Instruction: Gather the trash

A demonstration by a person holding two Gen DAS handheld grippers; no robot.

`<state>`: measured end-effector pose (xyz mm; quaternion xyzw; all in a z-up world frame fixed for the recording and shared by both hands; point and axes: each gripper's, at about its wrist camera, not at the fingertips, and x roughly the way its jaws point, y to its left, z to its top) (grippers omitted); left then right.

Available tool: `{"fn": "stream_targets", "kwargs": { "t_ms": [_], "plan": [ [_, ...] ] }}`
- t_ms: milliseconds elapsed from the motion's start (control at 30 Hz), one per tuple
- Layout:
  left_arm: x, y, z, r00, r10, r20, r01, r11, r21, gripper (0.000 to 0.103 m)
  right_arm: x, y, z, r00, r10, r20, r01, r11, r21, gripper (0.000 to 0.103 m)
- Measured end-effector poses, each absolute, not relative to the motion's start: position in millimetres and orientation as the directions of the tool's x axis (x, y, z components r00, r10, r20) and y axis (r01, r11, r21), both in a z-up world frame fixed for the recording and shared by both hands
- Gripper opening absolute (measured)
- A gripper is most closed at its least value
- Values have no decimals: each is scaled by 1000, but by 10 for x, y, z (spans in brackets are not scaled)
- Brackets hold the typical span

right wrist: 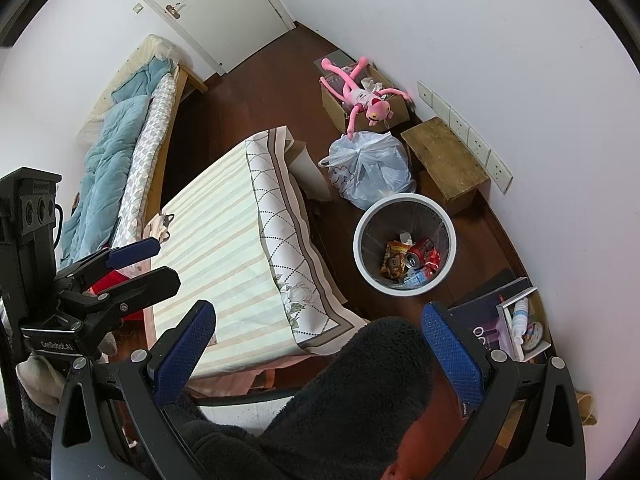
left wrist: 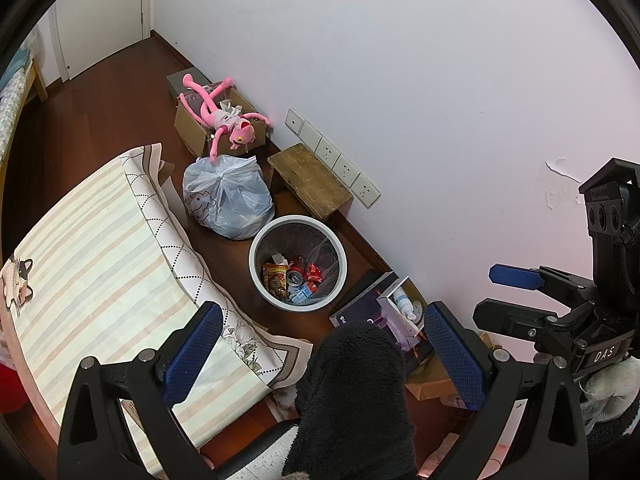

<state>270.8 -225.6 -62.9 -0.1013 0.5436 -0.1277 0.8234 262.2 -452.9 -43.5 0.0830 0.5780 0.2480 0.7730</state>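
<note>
A white round trash bin (left wrist: 260,240) (right wrist: 362,220) stands on the dark wood floor by the wall. In it lie a red soda can (left wrist: 295,274) (right wrist: 418,254), snack wrappers (left wrist: 274,276) (right wrist: 394,260) and a small blue carton. A tied bluish plastic bag (left wrist: 228,196) (right wrist: 370,168) sits on the floor just behind the bin. My left gripper (left wrist: 320,340) is open and empty, high above the floor. My right gripper (right wrist: 316,344) is open and empty too; it also shows in the left wrist view (left wrist: 500,292). A dark fleece-clad limb (left wrist: 356,396) (right wrist: 360,392) fills the lower middle of both views.
A table with a striped cloth (left wrist: 100,264) (right wrist: 224,240) stands left of the bin. A low wooden stool (left wrist: 308,184) (right wrist: 444,160), a cardboard box with a pink plush toy (left wrist: 224,120) (right wrist: 360,96), wall sockets, a bed (right wrist: 120,148), a door (right wrist: 208,4) and boxes (left wrist: 384,308) (right wrist: 504,316) surround it.
</note>
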Motion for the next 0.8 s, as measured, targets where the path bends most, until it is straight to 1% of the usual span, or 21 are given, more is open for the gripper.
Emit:
{"fn": "stream_targets", "kwargs": {
  "t_ms": [800],
  "plan": [
    [2689, -2281, -613, 367, -331, -870, 105, 943, -315, 103, 2637, -4542, -398, 204, 484, -851, -297, 859, 417, 103]
  ]
}}
